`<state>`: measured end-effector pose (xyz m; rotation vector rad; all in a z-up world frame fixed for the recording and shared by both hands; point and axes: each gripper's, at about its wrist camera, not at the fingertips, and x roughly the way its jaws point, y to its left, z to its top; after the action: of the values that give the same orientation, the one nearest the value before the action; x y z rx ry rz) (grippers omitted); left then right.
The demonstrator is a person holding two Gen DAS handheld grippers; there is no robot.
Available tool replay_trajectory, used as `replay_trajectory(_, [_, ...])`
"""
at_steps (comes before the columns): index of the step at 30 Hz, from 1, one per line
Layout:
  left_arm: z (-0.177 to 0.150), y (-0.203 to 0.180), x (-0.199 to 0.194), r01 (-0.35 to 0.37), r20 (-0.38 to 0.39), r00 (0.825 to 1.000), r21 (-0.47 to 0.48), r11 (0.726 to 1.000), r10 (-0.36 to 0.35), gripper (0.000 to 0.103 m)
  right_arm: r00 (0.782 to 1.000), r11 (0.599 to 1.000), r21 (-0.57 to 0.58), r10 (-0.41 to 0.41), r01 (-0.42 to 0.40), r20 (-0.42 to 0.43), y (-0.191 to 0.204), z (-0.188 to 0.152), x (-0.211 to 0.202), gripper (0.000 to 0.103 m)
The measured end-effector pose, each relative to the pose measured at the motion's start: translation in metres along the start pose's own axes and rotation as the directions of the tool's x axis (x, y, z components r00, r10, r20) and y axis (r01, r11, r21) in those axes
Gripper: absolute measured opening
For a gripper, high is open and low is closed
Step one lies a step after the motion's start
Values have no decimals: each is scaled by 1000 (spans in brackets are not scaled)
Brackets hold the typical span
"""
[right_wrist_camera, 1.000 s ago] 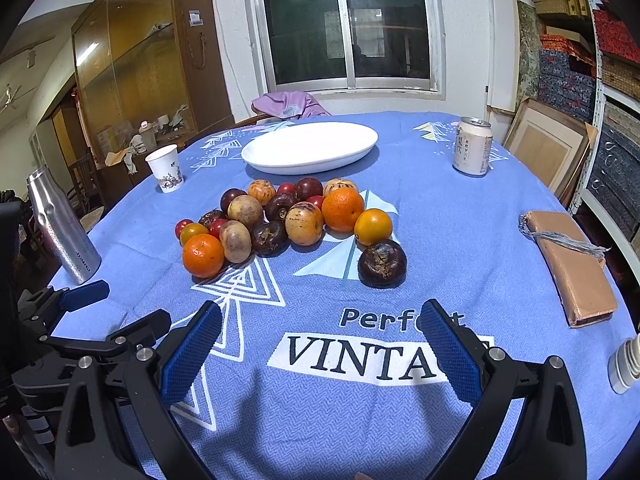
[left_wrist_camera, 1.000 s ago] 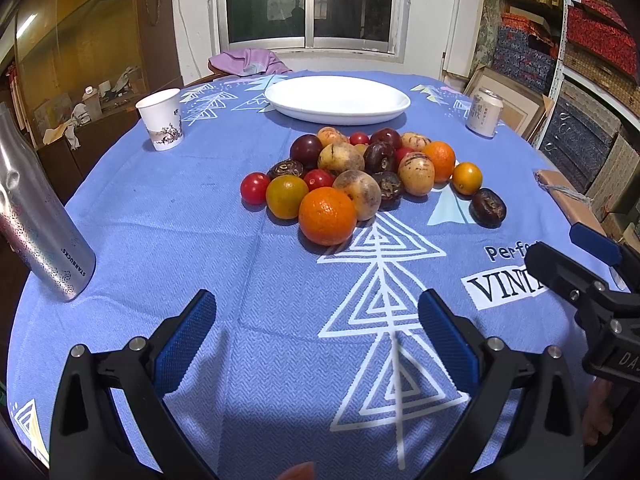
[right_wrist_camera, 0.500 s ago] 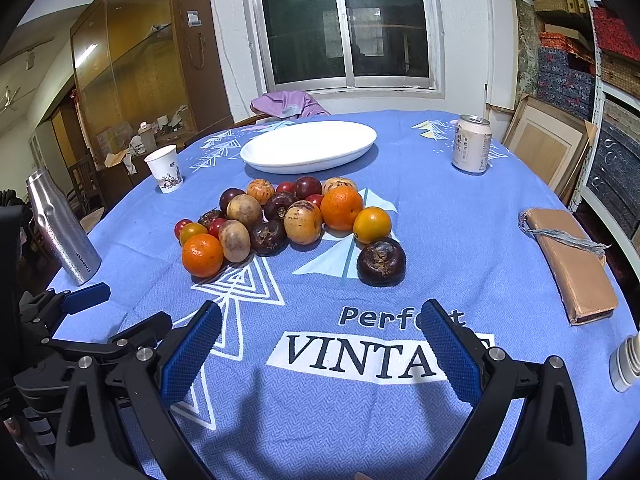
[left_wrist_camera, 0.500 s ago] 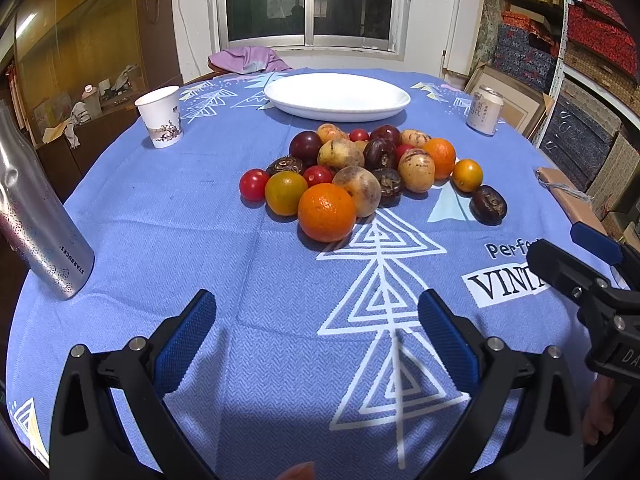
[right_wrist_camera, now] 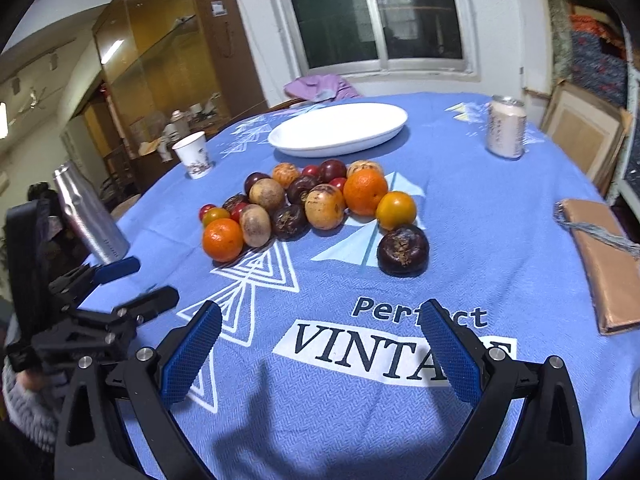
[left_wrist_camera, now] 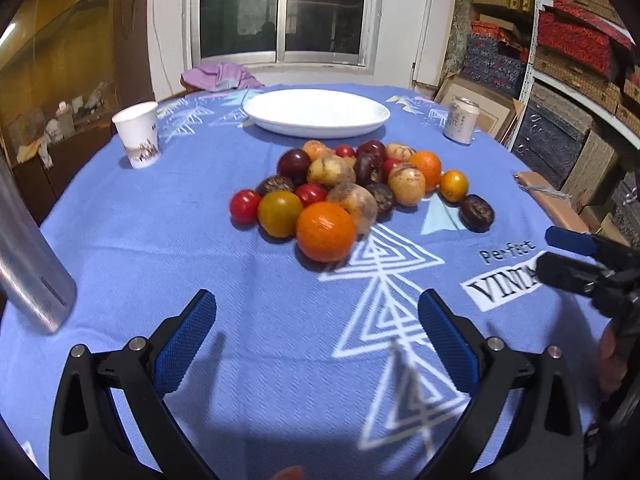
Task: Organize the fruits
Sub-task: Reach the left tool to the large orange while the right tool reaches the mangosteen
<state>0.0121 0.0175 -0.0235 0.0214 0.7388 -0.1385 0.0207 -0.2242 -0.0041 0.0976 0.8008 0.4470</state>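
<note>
While both grippers hover spread wide and empty over the blue tablecloth [left_wrist_camera: 160, 248], the fruit pile [left_wrist_camera: 352, 188] sits at table centre, with the empty white plate [left_wrist_camera: 316, 112] just beyond it at twelve o'clock. From the left gripper [left_wrist_camera: 318, 336], the large orange [left_wrist_camera: 325, 231] lies nearest at twelve o'clock; it looks firm, round and likely to roll, so pinching across its widest middle seems safest. Compared with a second earlier, the left gripper has edged closer to the pile, and the right gripper [right_wrist_camera: 320, 348] likewise toward the dark fruit [right_wrist_camera: 403, 249] at one o'clock.

Steel bottle [left_wrist_camera: 28, 264] cut off by left edge.
</note>
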Motion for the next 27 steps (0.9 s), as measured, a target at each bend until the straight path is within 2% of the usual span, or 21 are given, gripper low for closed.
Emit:
replay_trajectory(3, [10,5,10,49,-53,997,15,999,-48,99,1000,998,48,29,-29,1,-17,6,2,100])
replay_trajectory(4, [14,6,14,26,-59,998,30,999,-25,99,1000,999,48,19,-19,2,-19,8,4,100])
replay_trajectory(6, [22,6,23,-22,-74,997,54,998,26,99,998,998,25,-55,55,-10,-24,12,11,100])
replay_trajectory(10, [37,9,51,10,-151,989,37,999,-4,99,984,988,-19,-155,154,-90,-35,19,36,100])
replay_trajectory(15, [39,-2,75,30,-193,981,52,998,-20,99,975,987,2,-160,163,-157,-51,24,62,100])
replay_trajectory(22, [37,-11,97,42,-231,973,72,996,-24,99,969,979,-85,-196,185,-151,-50,36,84,100])
replay_trajectory(27, [36,-13,98,35,-226,974,82,996,-16,99,971,982,-73,-184,174,-155,-57,42,91,100])
